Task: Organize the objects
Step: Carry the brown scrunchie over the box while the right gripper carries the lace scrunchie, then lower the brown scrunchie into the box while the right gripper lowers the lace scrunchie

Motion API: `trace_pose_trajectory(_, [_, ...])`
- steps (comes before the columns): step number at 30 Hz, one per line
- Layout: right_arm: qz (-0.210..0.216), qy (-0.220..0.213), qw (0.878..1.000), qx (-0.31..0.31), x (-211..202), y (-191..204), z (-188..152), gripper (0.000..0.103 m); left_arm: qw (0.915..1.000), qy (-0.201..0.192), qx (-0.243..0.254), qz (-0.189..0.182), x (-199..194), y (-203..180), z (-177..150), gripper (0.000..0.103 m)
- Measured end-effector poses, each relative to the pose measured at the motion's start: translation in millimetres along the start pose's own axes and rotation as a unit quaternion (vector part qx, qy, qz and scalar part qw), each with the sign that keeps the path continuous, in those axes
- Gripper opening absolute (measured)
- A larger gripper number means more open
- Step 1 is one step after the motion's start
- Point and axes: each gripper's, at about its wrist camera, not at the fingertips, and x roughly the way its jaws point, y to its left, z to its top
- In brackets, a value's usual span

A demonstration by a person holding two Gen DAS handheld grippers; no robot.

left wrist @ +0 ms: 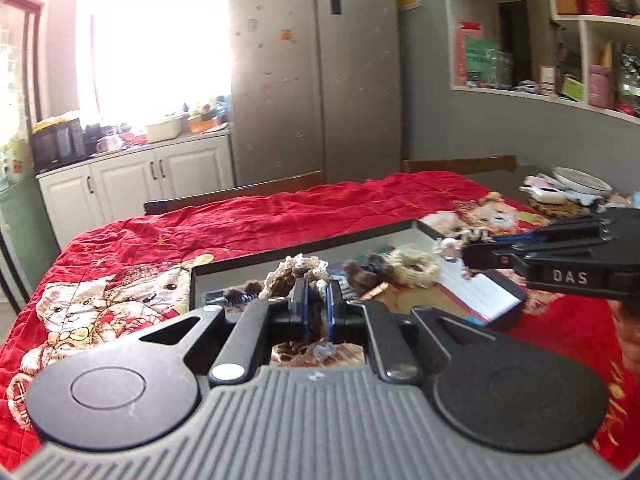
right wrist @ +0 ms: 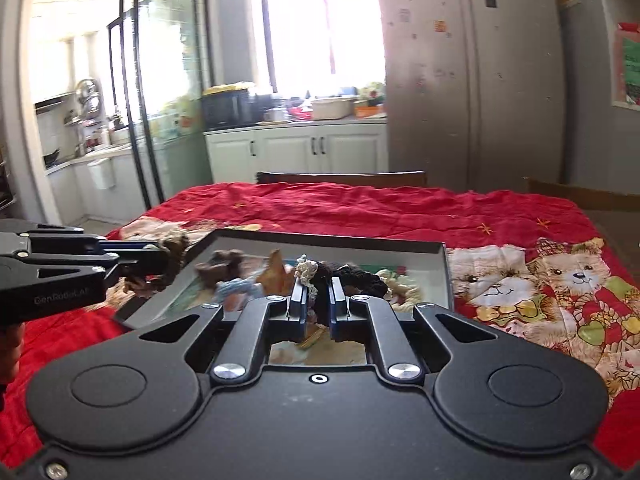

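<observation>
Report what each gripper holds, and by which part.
Left gripper: brown scrunchie, pinched at its edge. Right gripper: cream scrunchie, pinched at its edge.

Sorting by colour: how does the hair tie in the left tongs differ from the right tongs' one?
Colour: the left hair tie is tan-brown, the right hair tie mostly black. Texture: the left looks lacy throughout, the right shows only one cream lacy bit. Both sit pinched, in the left tongs and right tongs, over the black tray.

Right tongs (right wrist: 318, 300): lower centre, closed on a cream-and-black scrunchie (right wrist: 320, 274).
Tray (right wrist: 332, 240): centre, on the red blanket (right wrist: 360, 208).
Left tongs (right wrist: 160, 258): left edge, gripping a brown scrunchie (right wrist: 174, 246).
</observation>
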Motion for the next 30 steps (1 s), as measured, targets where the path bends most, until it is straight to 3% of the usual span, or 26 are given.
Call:
trace_pose_trajectory(14, [-0.033, 0.003, 0.999, 0.041, 60.1, -23.1, -2.3, 0.010, 0.9989, 0.025, -0.017, 0.036, 53.4, 9.4, -9.0, 0.010])
trace_pose_trajectory(30, [-0.024, 0.037, 0.999, 0.030, 101.2, -19.8, -24.0, 0.010, 0.9982, 0.045, -0.009, 0.037, 83.6, 9.2, -23.9, 0.011])
